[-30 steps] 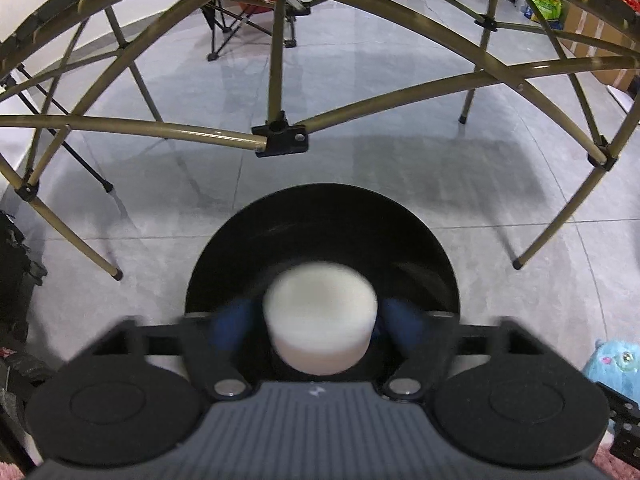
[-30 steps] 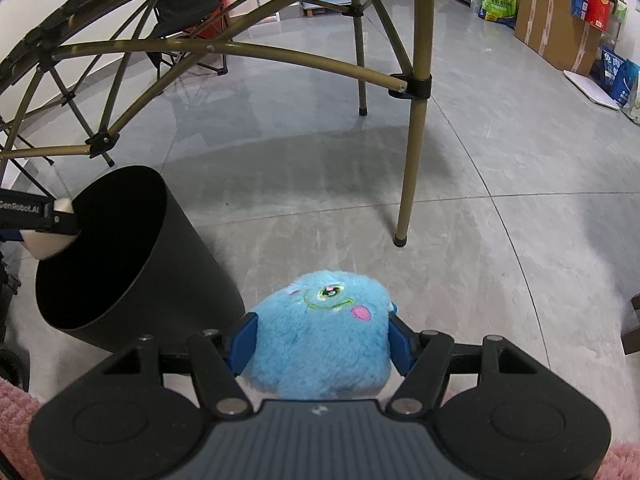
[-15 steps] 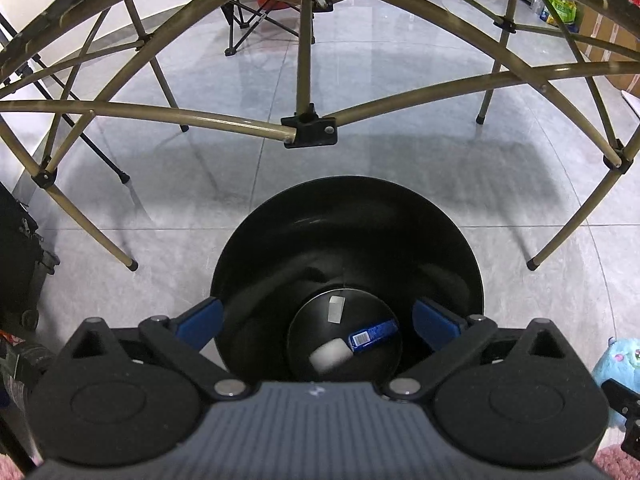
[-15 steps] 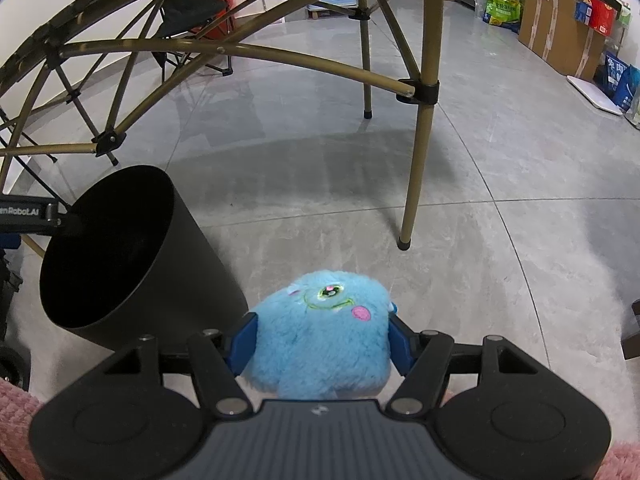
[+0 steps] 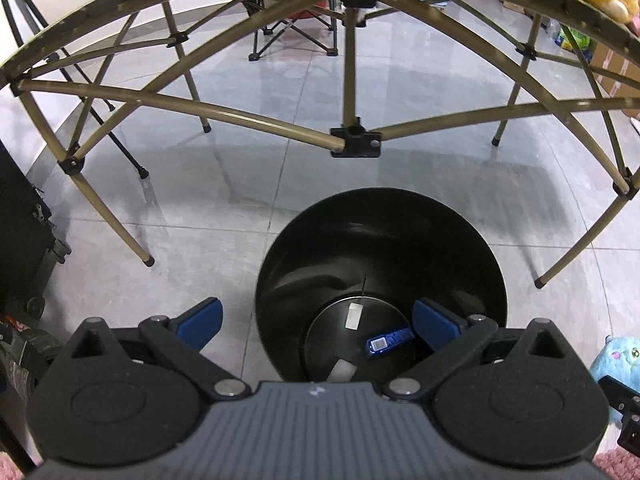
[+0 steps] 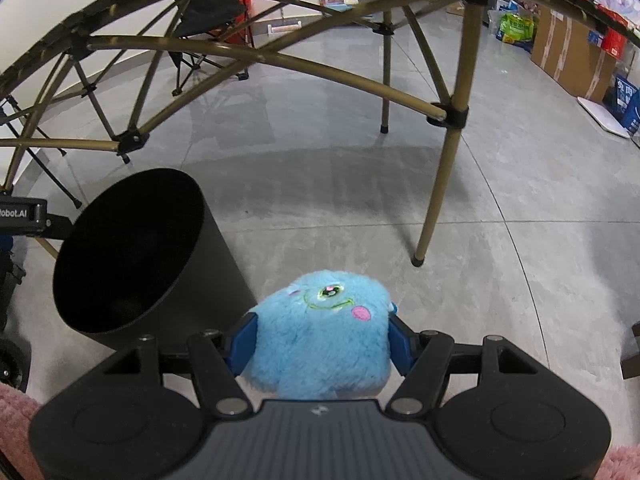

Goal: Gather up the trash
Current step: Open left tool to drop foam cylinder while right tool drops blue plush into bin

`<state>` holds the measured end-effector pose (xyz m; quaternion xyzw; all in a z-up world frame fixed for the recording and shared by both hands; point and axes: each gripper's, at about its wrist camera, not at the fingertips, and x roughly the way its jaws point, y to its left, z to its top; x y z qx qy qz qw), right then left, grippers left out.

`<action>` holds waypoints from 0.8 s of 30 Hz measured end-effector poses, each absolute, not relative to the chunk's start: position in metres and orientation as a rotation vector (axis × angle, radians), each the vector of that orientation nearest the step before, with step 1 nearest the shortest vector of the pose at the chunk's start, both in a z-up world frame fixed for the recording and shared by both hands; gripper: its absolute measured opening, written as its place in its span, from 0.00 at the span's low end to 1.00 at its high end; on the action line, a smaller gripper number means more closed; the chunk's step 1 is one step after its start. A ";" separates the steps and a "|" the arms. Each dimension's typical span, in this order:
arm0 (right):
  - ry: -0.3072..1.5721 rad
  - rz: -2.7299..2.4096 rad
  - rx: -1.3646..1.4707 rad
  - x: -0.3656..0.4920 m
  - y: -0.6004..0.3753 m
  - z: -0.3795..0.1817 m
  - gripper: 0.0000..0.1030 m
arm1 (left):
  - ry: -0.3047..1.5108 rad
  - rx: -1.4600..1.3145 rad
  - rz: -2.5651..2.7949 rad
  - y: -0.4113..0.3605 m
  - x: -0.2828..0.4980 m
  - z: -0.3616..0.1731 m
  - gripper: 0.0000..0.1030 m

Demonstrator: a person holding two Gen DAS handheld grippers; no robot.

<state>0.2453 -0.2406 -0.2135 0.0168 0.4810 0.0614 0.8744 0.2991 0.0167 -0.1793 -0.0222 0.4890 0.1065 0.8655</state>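
Note:
A black round trash bin (image 5: 380,232) stands on the grey tiled floor, also in the right wrist view (image 6: 216,264). At its bottom lie a blue wrapper (image 5: 388,340) and a white piece (image 5: 342,369). My left gripper (image 5: 318,320) is open and empty above the bin's near rim, its blue pads wide apart. My right gripper (image 6: 322,342) is shut on a blue plush toy (image 6: 322,332) with a green eye and pink cheek, just right of the bin. The toy's edge shows at the far right of the left wrist view (image 5: 618,360).
A folding table's gold frame (image 5: 356,142) spans overhead, with legs on the floor (image 6: 436,184). A folding chair (image 5: 288,28) stands beyond. Cardboard boxes (image 6: 572,56) line the far right. A black case (image 5: 24,236) is at the left. Pink fabric (image 6: 16,412) lies near the lower corners.
My left gripper opened and dropped the white piece into the bin, then drew back to the left. The right gripper kept hold of the plush toy and rose slightly.

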 end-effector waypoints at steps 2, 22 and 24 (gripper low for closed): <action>0.993 0.136 0.032 0.246 -0.236 -0.209 0.64 | 1.020 -0.057 0.228 0.022 0.297 -0.177 1.00; 0.893 0.267 -0.013 0.273 -0.138 -0.174 0.64 | 0.986 -0.149 0.268 0.079 0.276 -0.160 1.00; 0.893 0.277 -0.022 0.276 -0.128 -0.176 0.64 | 0.982 -0.152 0.282 0.086 0.274 -0.159 1.00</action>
